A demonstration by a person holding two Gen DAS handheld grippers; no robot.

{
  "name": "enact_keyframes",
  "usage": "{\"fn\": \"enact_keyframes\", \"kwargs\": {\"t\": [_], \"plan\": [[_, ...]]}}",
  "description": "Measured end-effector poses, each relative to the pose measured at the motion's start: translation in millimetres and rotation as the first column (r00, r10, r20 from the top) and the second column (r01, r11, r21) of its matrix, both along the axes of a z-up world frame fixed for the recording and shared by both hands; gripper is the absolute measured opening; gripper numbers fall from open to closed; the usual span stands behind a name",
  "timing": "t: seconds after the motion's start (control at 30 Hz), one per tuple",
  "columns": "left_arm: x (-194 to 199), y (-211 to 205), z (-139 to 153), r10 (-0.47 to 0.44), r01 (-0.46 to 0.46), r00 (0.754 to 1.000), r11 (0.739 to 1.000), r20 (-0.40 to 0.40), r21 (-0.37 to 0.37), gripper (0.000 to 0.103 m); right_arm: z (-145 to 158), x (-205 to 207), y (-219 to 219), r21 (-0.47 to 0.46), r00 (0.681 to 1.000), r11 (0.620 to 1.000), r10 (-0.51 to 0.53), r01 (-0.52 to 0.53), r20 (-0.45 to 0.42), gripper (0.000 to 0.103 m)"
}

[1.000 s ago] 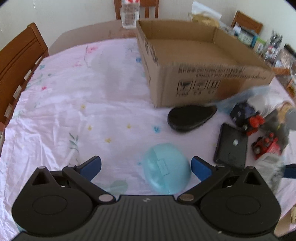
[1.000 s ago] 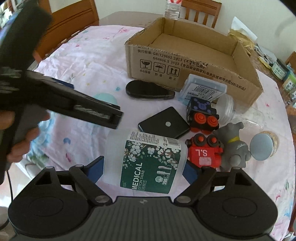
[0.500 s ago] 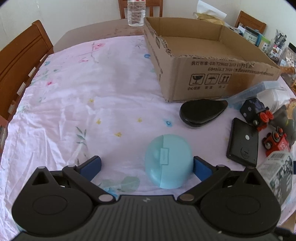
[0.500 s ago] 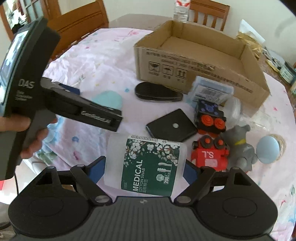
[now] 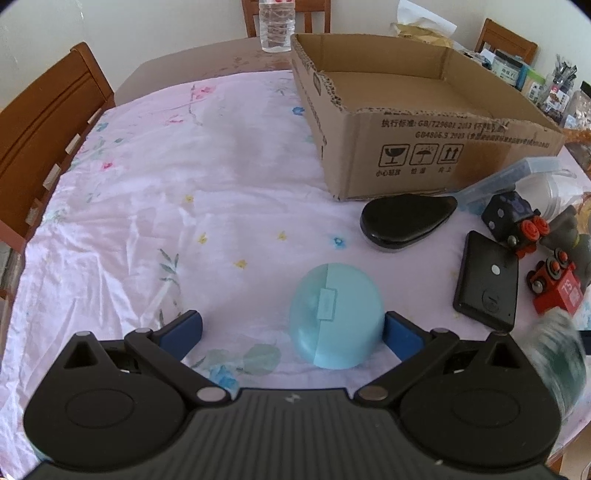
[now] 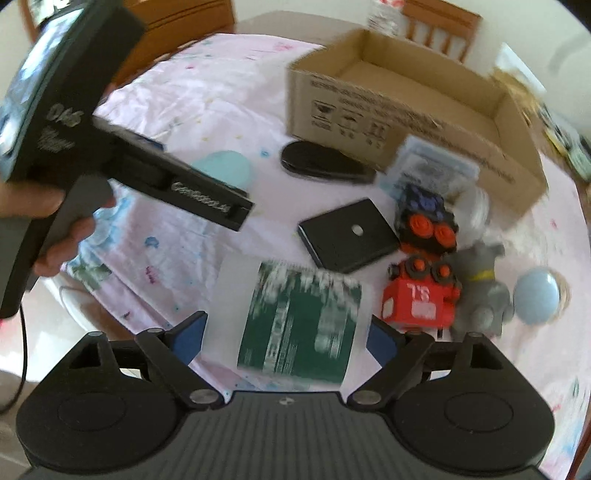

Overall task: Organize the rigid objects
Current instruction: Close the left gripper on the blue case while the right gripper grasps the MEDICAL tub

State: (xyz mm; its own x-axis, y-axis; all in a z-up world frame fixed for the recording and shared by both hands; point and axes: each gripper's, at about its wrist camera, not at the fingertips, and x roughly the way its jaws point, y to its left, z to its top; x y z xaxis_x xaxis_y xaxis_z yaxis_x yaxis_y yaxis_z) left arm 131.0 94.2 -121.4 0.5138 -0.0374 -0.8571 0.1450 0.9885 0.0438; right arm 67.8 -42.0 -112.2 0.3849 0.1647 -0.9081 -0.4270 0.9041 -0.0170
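My left gripper (image 5: 291, 330) is open, its right finger beside a light blue round case (image 5: 334, 314) that lies on the pink tablecloth. My right gripper (image 6: 286, 334) is shut on a clear tub with a green cotton swab label (image 6: 299, 325), held above the table; the tub also shows blurred in the left wrist view (image 5: 561, 362). The open cardboard box (image 5: 424, 122) stands at the back right and looks empty. The left gripper's body (image 6: 110, 147) shows in the right wrist view.
In front of the box lie a black oval case (image 5: 406, 221), a flat black plate (image 5: 487, 280), a red toy train (image 6: 421, 299), a dark toy train (image 6: 424, 218), a grey toy (image 6: 480, 284), a round blue lid (image 6: 535, 295) and a clear packet (image 6: 432, 166). A water bottle (image 5: 277, 26) and wooden chairs (image 5: 44, 122) ring the table.
My right gripper has risen with the cotton swab tub and is moving, so its view blurs. My left gripper has edged closer to the blue case.
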Motion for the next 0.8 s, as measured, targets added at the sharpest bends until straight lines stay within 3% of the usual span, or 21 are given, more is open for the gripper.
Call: {"fn": "enact_keyframes", "kwargs": {"t": [0.07,0.3,0.43,0.6,0.8], "plan": [[-3.4,-3.5,1.8,-0.010,0.010,1.000,1.000,0.017,0.008,0.102,-0.1,-0.2,-1.7,0.013,1.000,0.999,-0.030,0.030,0.001,0.103],[-6.2,-10.7,2.1,-0.015,0.015,1.000,1.000,0.025,0.017,0.095,-11.1,3.9,0.2,0.031,0.992,0.992,-0.120,0.121,-0.027,0.103],[-7.6,-10.1,0.9,-0.013,0.013,0.999,1.000,0.031,0.006,0.097,-26.1,2.5,5.7,-0.007,0.990,0.991,-0.134,0.134,-0.044,0.103],[-0.3,-2.5,-2.2,0.016,-0.017,1.000,0.999,-0.023,-0.038,0.103,-28.0,4.2,6.6,-0.009,0.990,0.991,-0.134,0.134,-0.047,0.103],[0.4,-2.1,-2.5,-0.044,0.044,0.999,0.998,-0.015,-0.035,0.103,-28.8,1.5,4.0,0.033,0.990,0.990,-0.132,0.134,-0.055,0.103]]}}
